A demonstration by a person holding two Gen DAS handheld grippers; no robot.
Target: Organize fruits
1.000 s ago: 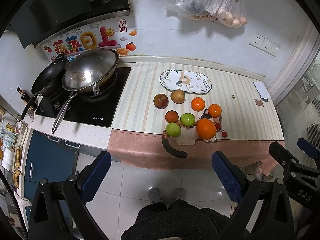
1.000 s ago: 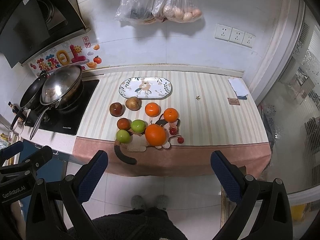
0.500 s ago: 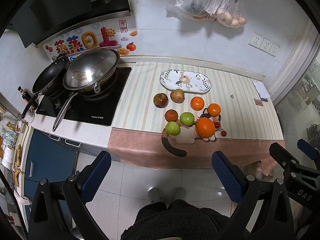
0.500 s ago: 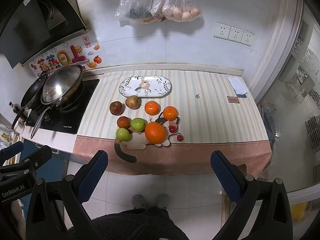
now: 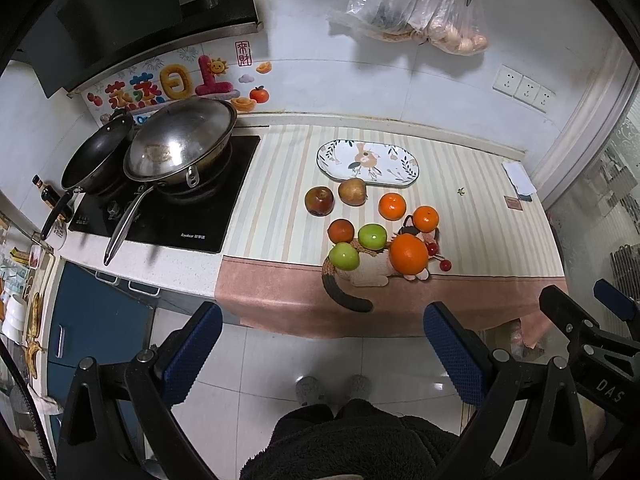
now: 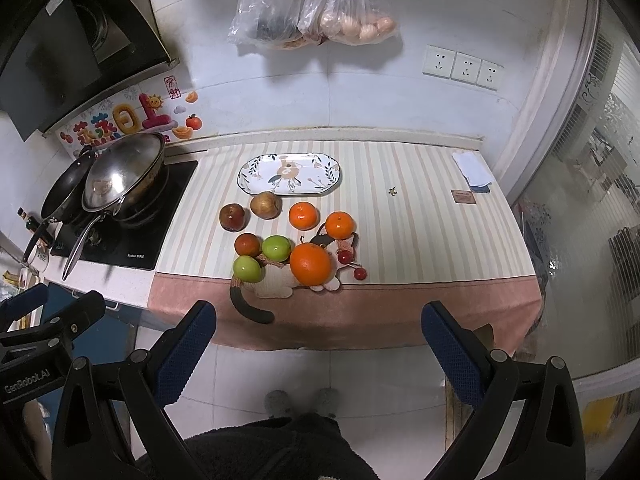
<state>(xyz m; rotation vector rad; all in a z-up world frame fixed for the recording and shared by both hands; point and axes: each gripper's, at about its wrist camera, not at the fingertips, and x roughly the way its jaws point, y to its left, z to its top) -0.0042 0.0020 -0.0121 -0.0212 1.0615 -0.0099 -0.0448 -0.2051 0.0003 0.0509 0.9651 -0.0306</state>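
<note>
Several fruits lie on the striped counter cloth: a big orange (image 5: 409,253) (image 6: 311,264), two smaller oranges (image 5: 392,206) (image 6: 303,215), two green apples (image 5: 344,256) (image 6: 248,268), a red apple (image 5: 319,200) (image 6: 231,216), a brown pear (image 5: 352,191) (image 6: 264,205) and a small red-orange fruit (image 5: 341,230). An empty oval patterned plate (image 5: 396,168) (image 6: 256,176) sits behind them. My left gripper (image 5: 322,350) and right gripper (image 6: 318,346) both hang open above the floor, well short of the counter, holding nothing.
A wok (image 5: 180,144) and a frying pan (image 5: 94,158) rest on the black cooktop to the left. Plastic bags (image 6: 312,20) hang on the wall. A cat-shaped mat (image 5: 366,276) and red cherries (image 6: 352,264) lie under and beside the fruits. A person's slippered feet (image 5: 332,388) stand on the tiled floor.
Both views have crept slightly closer to the counter. The fruits and plate have not moved, and both grippers stay open.
</note>
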